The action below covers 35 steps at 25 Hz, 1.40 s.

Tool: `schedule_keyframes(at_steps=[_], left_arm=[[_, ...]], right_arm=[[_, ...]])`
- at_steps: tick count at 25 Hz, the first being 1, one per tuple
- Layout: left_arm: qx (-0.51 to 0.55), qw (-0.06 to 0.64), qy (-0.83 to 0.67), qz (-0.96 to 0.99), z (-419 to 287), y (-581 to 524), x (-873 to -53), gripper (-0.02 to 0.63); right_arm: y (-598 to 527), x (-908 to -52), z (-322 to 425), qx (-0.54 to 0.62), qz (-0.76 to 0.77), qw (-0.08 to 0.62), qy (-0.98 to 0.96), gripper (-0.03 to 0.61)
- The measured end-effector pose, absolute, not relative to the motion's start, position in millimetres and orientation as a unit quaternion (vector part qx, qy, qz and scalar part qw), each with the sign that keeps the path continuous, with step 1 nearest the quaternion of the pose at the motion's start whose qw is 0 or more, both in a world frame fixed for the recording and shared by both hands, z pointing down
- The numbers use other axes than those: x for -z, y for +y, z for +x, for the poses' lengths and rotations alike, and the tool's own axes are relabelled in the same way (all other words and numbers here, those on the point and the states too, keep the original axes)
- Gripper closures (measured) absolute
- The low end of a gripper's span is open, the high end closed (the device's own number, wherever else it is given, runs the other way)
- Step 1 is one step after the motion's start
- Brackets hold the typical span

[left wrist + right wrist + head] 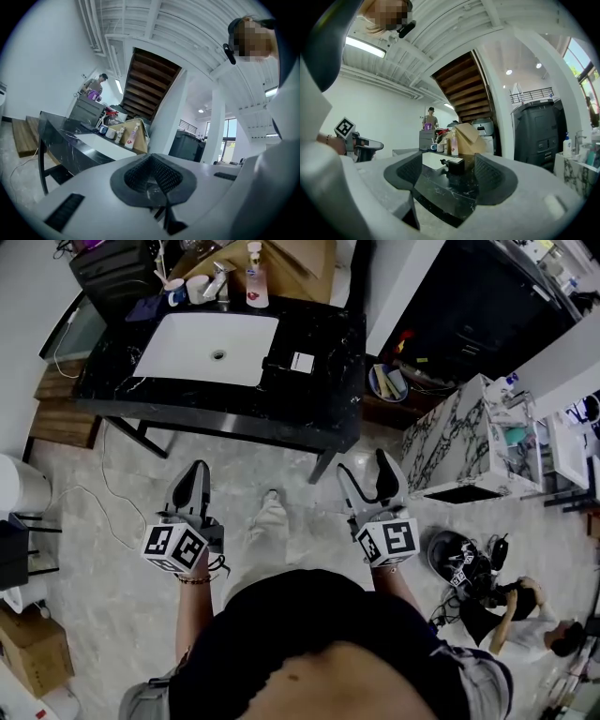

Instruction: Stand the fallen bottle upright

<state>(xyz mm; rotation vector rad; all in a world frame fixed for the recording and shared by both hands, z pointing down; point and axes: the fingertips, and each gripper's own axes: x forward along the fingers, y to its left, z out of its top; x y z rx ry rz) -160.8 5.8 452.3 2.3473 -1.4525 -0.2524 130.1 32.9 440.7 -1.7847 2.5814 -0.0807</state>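
Grey stone floor (112, 549) fills the lower half of the downward view from my head, and I stand on it facing a counter. At far left a thin white cable (99, 474) trails across the floor. My left claw (198, 472) is held low in front of me, short of the counter's front edge, with its jaws pressed together. Above it in the view stands the black marble counter (319, 399), veined with white, with a white rectangular basin (202, 352) sunk into its left part. Along the back edge behind the basin stand two cups (187, 289), a metal tap (220, 282) and an upright white pump bottle (255, 277) with a red mark. The fallen bottle (281, 362) lies on its side on the counter, just right of the basin. It has a dark body with a white label facing up, and its pump end points toward the basin. My right claw (364, 474) is held level with the left one, jaws wide apart and gripping nothing. Its own view shows the fallen bottle framed between the jaws but well beyond them. Further right stands a white marbled cabinet (450, 446), and at the lower right a person (539, 620) crouches on the floor
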Motion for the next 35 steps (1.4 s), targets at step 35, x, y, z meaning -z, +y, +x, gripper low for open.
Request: schedule_keyframes(at_steps=[35], left_arm=[[-0.025, 0.114, -0.520, 0.846, -172, -230, -455, 0.608]], right_arm=[[-230, -448, 80, 0.025, -0.494, -0.106, 0.863, 0.239]])
